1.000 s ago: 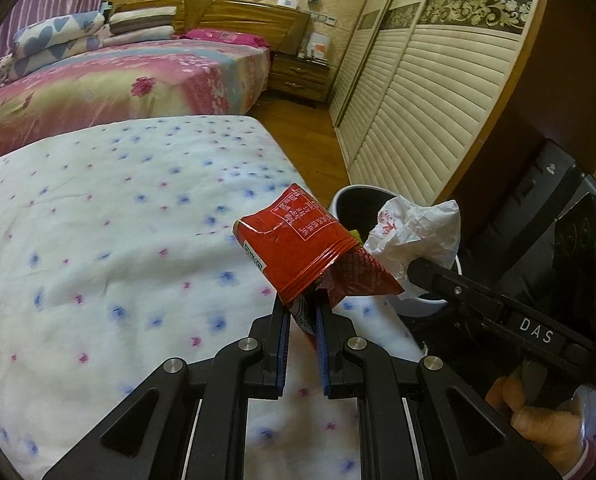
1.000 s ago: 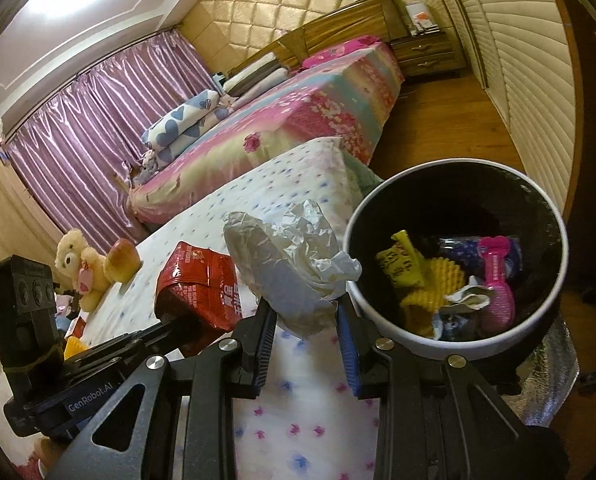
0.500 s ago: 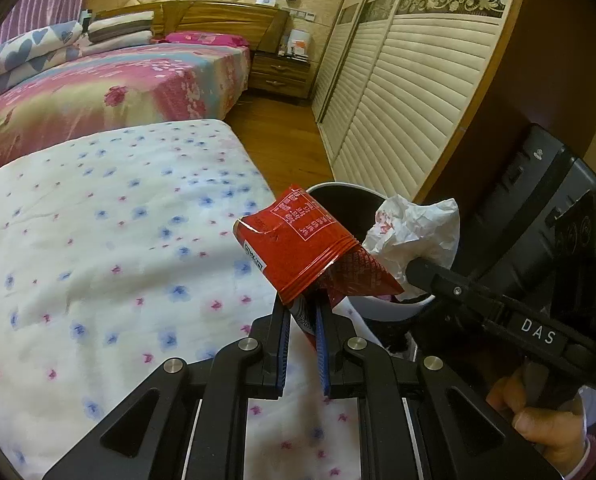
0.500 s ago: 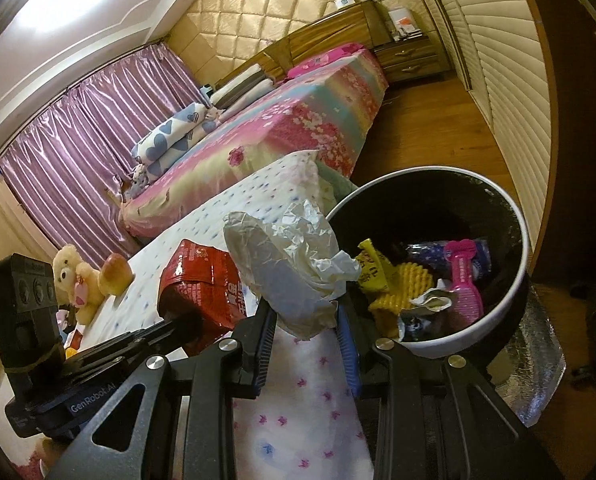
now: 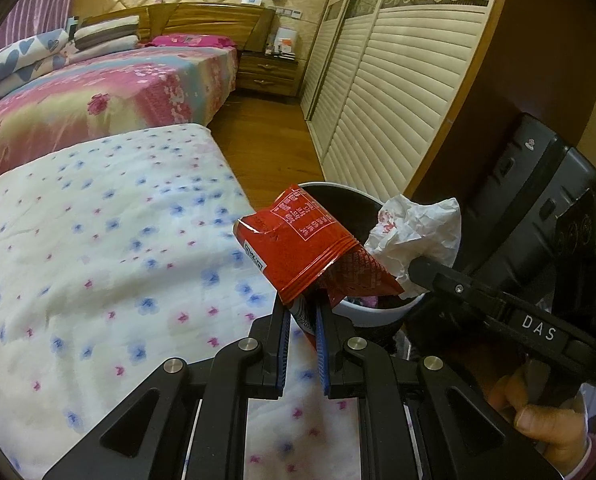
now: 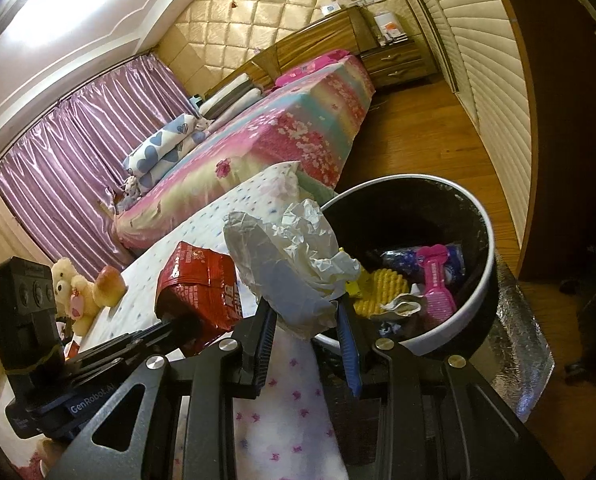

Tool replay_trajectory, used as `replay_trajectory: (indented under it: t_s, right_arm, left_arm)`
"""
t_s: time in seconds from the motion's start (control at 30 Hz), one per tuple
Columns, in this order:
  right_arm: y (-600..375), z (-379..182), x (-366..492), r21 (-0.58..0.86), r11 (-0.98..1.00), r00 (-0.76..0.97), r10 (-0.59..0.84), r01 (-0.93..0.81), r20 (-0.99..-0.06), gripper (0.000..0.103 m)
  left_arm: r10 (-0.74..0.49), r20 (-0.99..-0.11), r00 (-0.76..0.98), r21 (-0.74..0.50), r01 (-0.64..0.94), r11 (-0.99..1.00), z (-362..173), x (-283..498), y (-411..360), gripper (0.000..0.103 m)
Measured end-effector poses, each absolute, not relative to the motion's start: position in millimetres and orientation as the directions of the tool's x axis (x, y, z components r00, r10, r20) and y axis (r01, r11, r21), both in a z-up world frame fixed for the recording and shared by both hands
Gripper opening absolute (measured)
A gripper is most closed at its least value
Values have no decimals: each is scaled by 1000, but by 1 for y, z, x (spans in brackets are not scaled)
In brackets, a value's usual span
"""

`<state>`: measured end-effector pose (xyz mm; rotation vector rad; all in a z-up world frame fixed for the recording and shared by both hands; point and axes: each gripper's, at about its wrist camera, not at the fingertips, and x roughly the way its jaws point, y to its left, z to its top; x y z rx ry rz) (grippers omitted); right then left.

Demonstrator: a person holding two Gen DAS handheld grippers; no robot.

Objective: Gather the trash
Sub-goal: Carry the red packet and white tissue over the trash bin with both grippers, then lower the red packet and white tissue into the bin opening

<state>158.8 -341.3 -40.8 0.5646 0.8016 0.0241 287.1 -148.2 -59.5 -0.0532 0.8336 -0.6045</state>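
Bed (image 5: 98,264) with the flowery white sheet fills most of the left view. Next to its corner stands the round trash bin (image 6: 484,280), already holding a pink brush, yellow bits and other rubbish.

The left tongs (image 5: 303,320) are closed on a red snack bag (image 5: 298,248), pinching it at its lower edge. It looks light, thin and crinkly, maybe a bit slippery, so an edge pinch seems best. It hangs at the bin's near rim, partly over the bed.

The right tongs (image 6: 306,320) are closed on a crumpled white paper (image 6: 294,264). It looks soft and light and squashes easily. It hangs at the bin's rim.

Both tongs point forward, side by side, toward the bin.
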Motion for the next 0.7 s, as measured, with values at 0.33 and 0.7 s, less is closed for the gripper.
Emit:
replay_trajectory:
  t_s: [0.33,0.7]
  right_arm:
    - [-354,-37,152,481,850,710,202,214,-674,30]
    - [-361,-37,150,471,851,709,183,233,-681,30]
  left_arm:
    - [-532,-680,505,-266,507,820,-59,288,-165,10]
    - [-531,-684,500,-259,515,818,-62,294,-174,10]
